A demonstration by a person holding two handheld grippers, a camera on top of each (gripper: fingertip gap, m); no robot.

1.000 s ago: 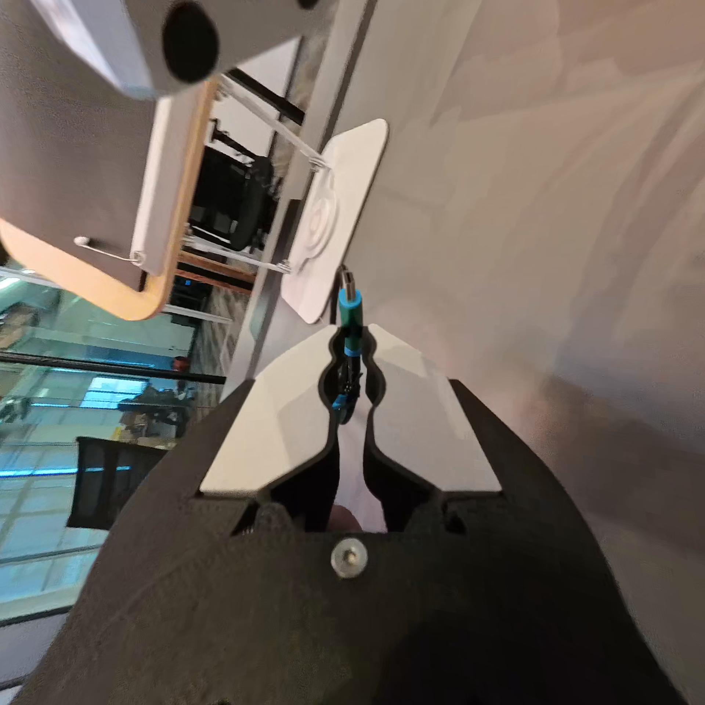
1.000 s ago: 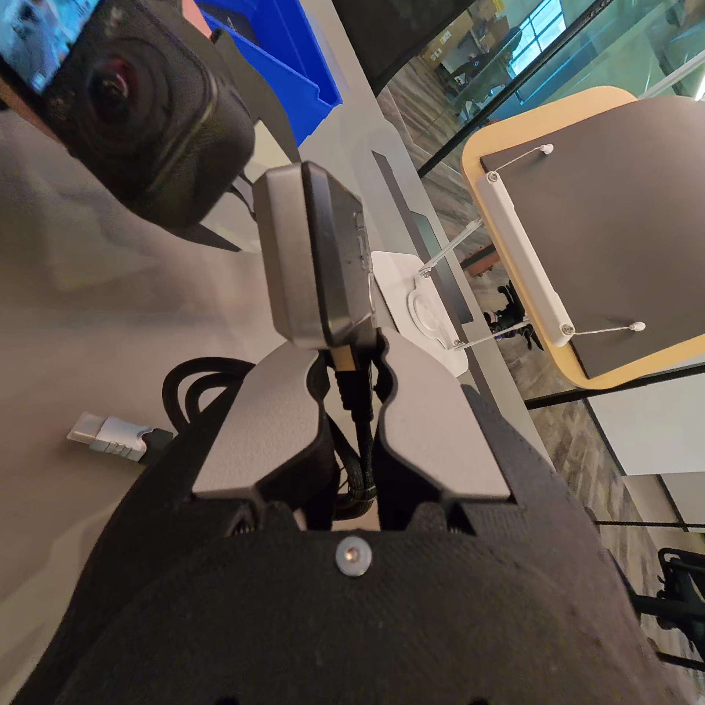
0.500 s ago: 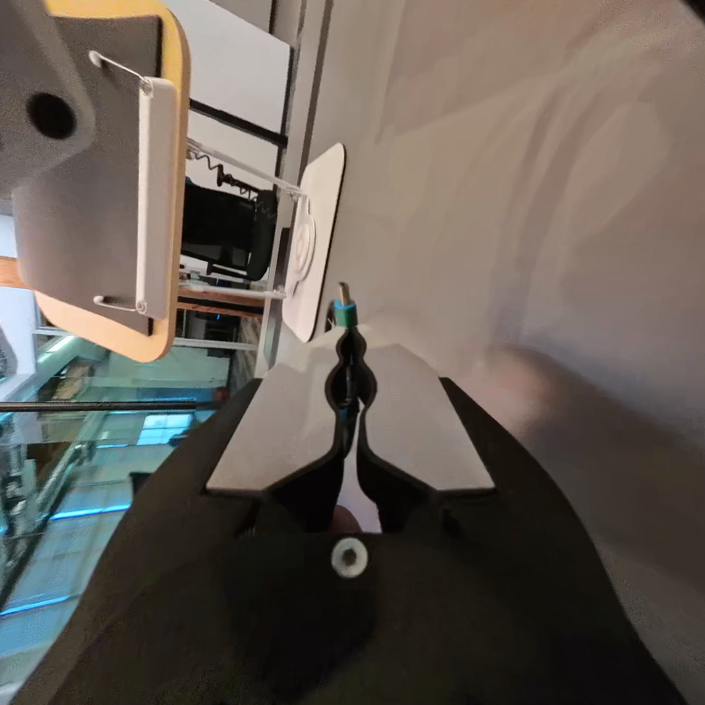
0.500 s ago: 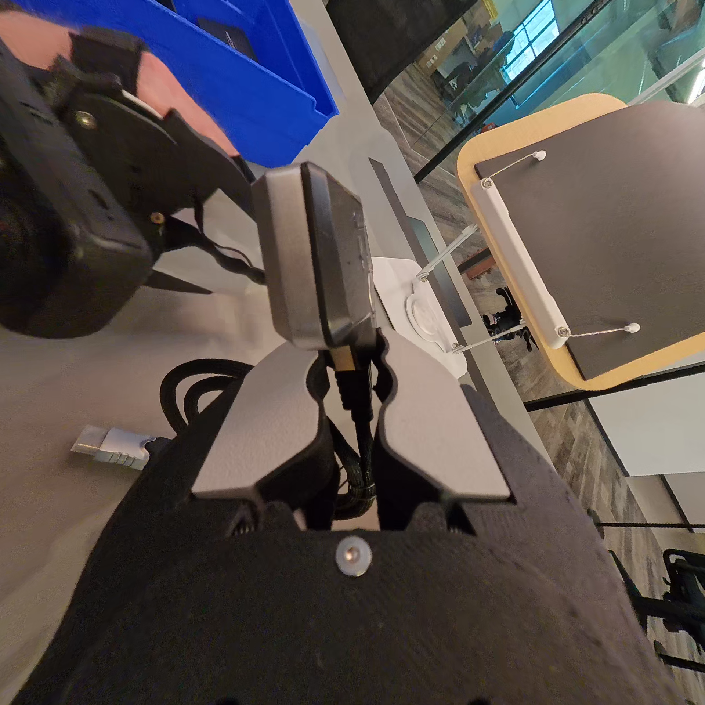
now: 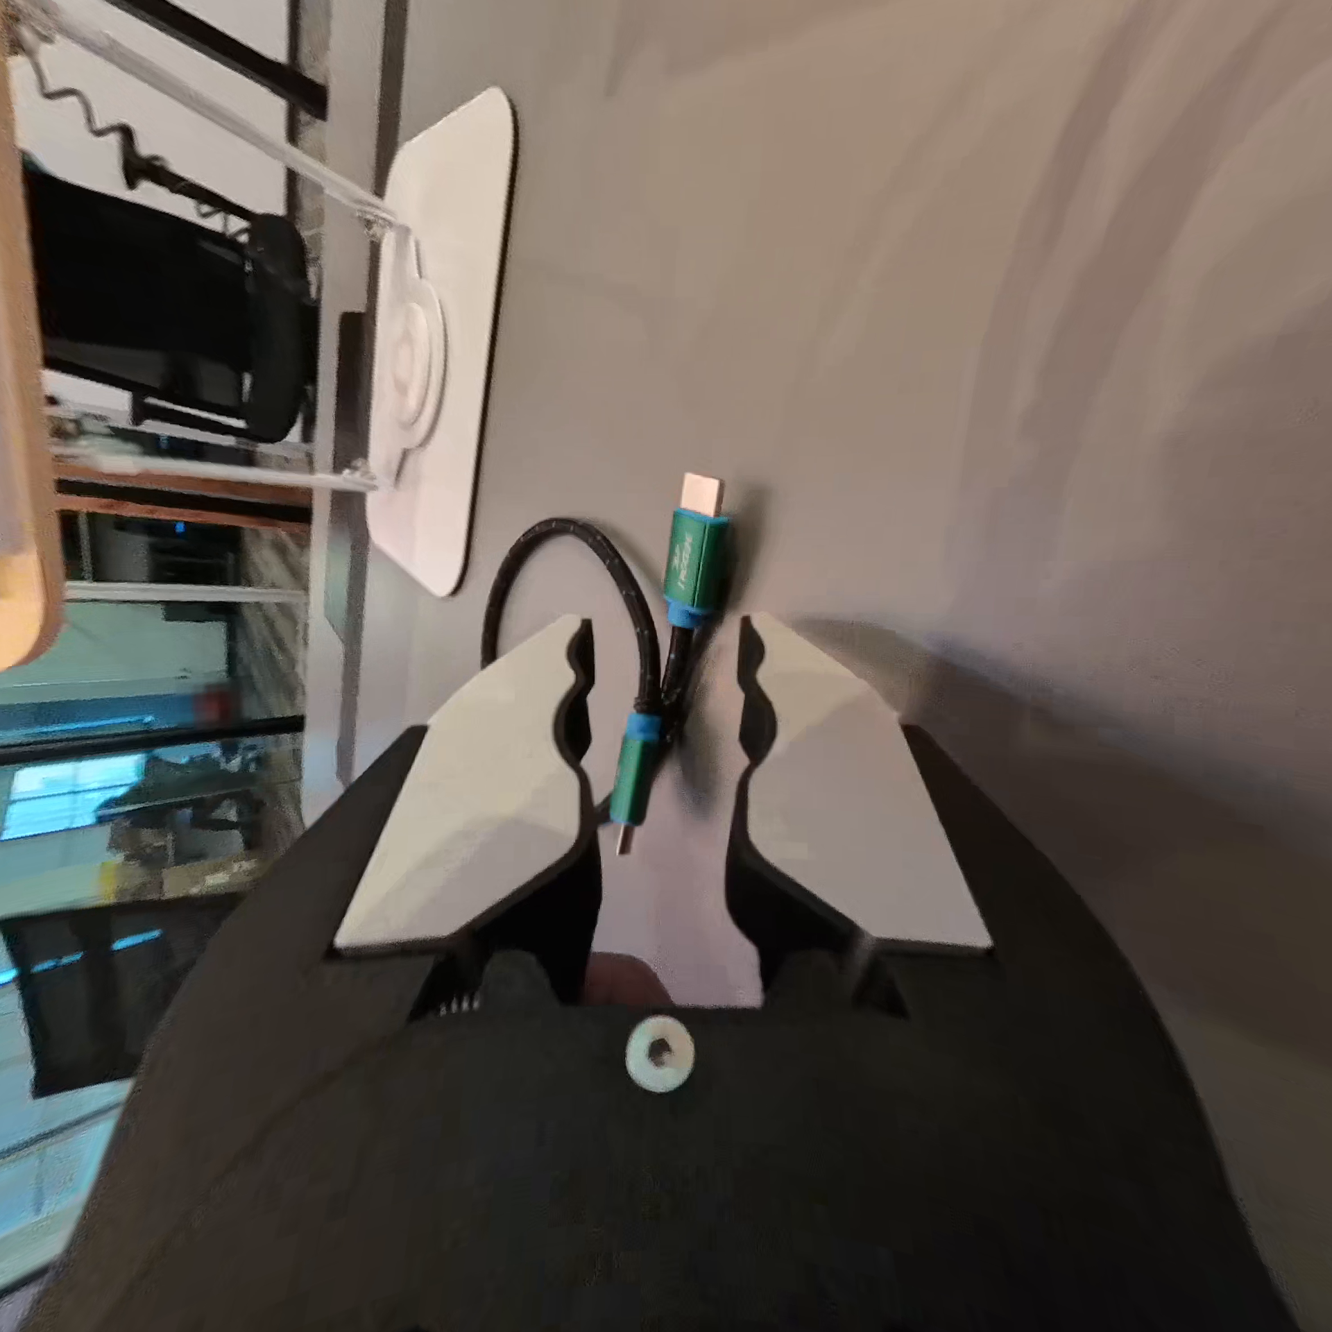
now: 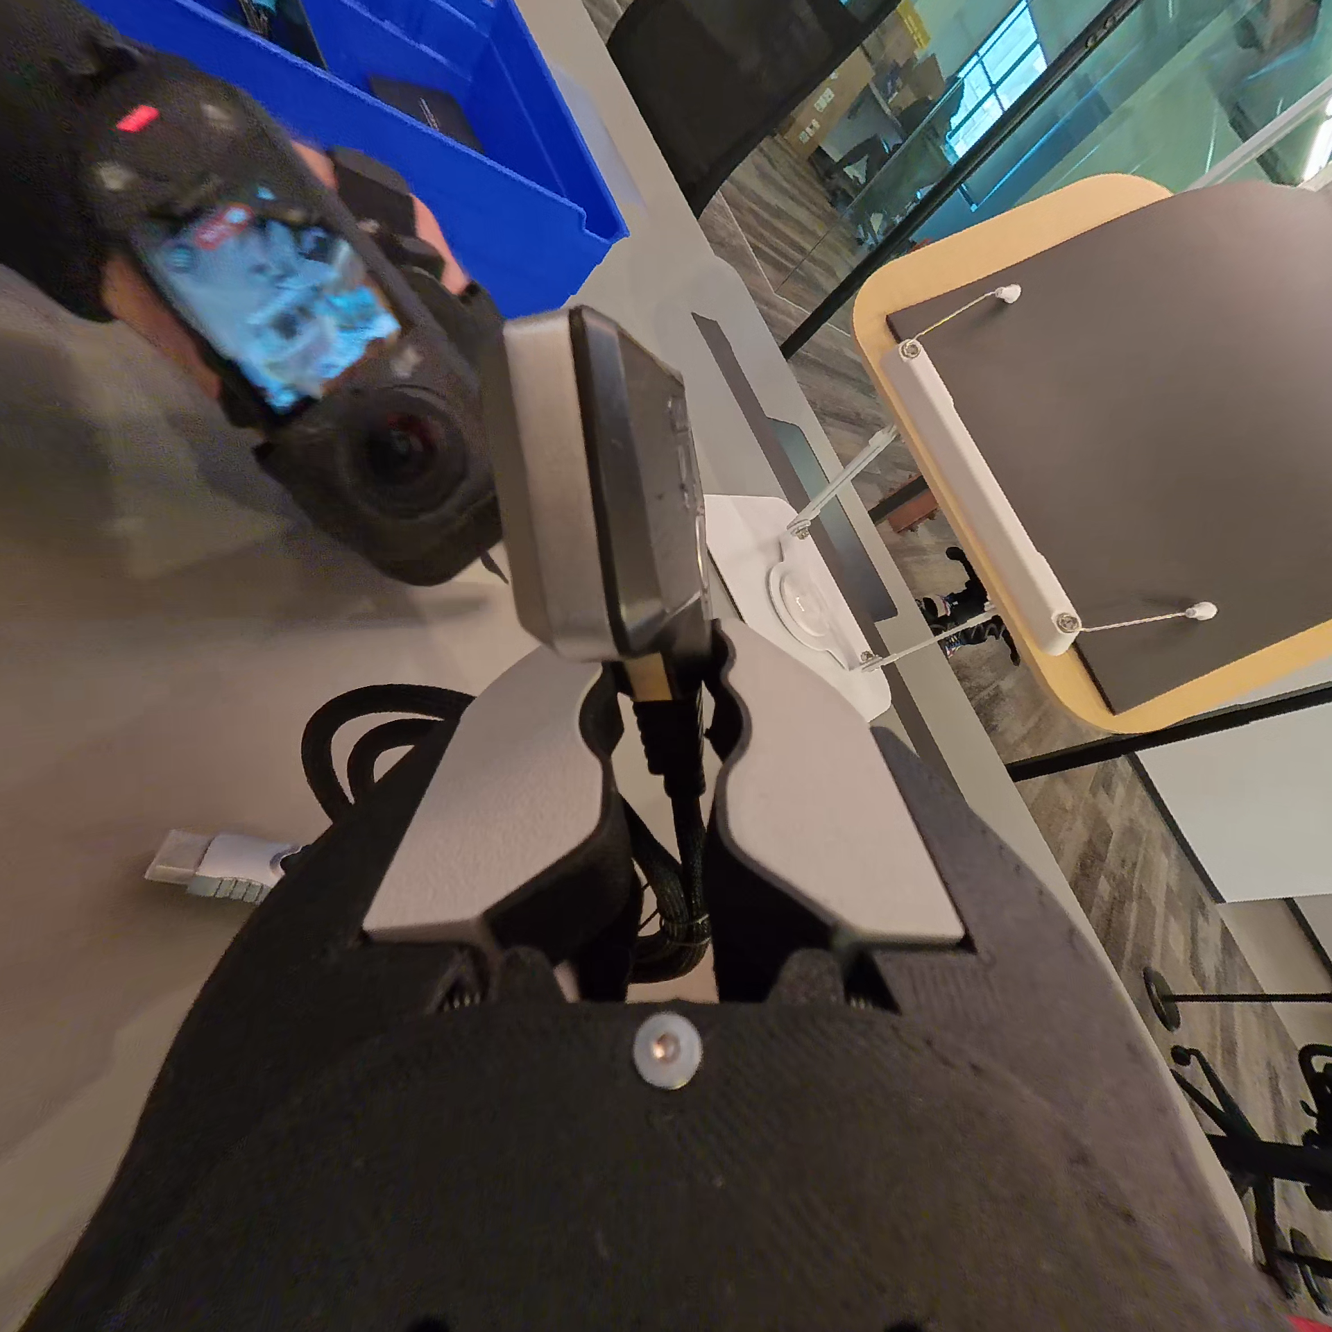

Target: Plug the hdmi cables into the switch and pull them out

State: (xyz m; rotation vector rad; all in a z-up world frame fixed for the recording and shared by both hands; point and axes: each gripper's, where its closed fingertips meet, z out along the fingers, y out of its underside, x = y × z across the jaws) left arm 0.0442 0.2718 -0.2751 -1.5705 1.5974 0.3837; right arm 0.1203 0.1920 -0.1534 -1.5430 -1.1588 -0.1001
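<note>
1. The left gripper (image 5: 667, 710) has its fingers wide apart and grips nothing. The short green cable (image 5: 659, 677) lies loose on the grey table (image 5: 1009, 360) between them, looped, with one green plug (image 5: 693, 558) pointing away and the smaller plug (image 5: 633, 782) pointing back toward the gripper.
2. The right gripper (image 6: 667, 713) is clamped on a black plug (image 6: 667, 728) seated in the bottom edge of the switch (image 6: 576, 490); the switch hangs off the table, held only through that plug.
3. The black cable (image 6: 367, 735) coils on the table behind, its silver plug (image 6: 216, 872) lying free.
4. The step in hand looks to be the changeover from the green cable, now set down, to the black one, probably its pull-out.
5. To do it well, the left gripper should close on the switch body across its flat faces, away from the ports.
6. Then pull the black plug straight along its own axis, without rocking, since a sideways lever strains the port.
7. Keep the switch low over the table in case it slips.
8. A white stand (image 5: 440, 346) and a blue bin (image 6: 461, 158) sit well clear.
</note>
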